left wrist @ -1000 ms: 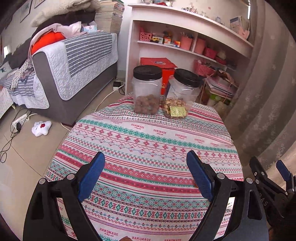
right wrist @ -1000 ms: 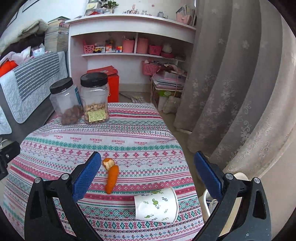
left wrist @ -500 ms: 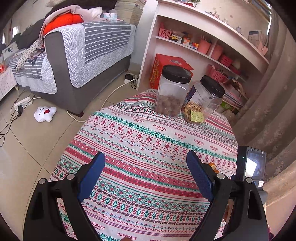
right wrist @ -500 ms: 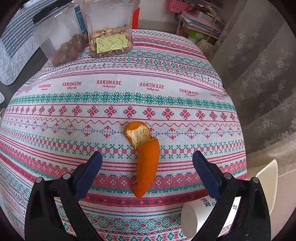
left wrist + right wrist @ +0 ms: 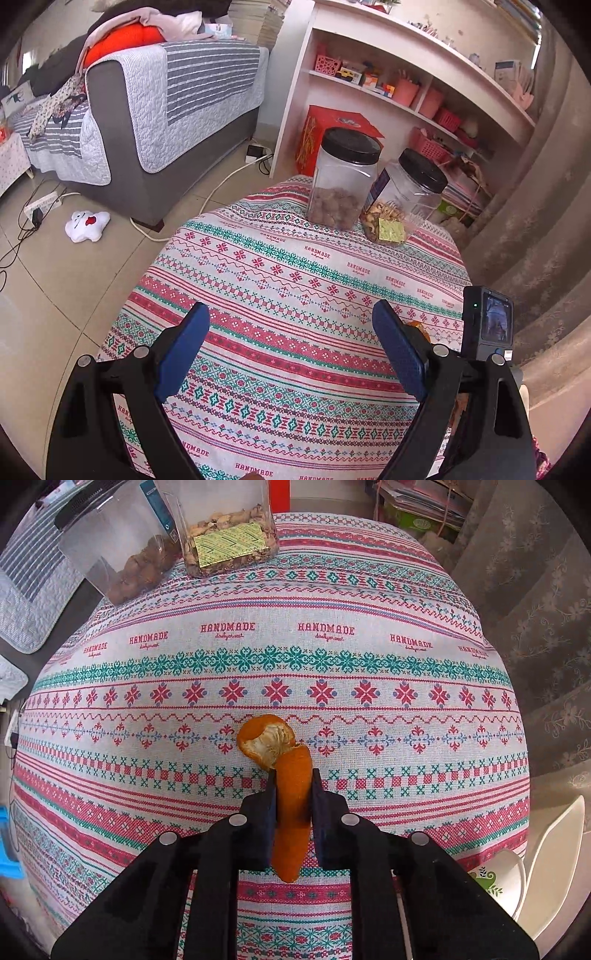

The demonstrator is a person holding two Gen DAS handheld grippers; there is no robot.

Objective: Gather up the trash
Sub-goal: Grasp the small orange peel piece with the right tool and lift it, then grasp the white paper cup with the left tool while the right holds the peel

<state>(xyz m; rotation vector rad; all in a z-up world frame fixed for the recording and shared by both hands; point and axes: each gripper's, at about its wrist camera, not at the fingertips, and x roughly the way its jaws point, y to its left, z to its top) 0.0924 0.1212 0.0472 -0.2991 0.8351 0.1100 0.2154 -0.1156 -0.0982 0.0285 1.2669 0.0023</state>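
Two jars stand side by side at the far edge of the round table [image 5: 369, 602], which wears a cloth banded in red, teal and white. Both are clear plastic with black screw lids. The left jar [image 5: 341, 181] holds a low layer of round brown nuts, filling only its bottom part. The right jar [image 5: 406, 199], just beside it and tilted in the left wrist view, holds pale tan pieces at its bottom and carries a yellow-green label low on its front. In the left wrist view the left gripper [image 5: 290, 345] hovers over the near part of the cloth with its blue pads wide apart and nothing between them. Further right, in the right wrist view, the right gripper [image 5: 291, 790] has its jaws closed on the peel [image 5: 284, 760], a long strip of orange rind lying on the cloth near the table's middle. The pads clamp its narrow orange tail, while the curled end, showing pale pith, sticks out beyond the tips. At the right edge a paper cup [image 5: 498, 878] with green leaf print lies on its side, only partly in view; whether it holds anything cannot be told.
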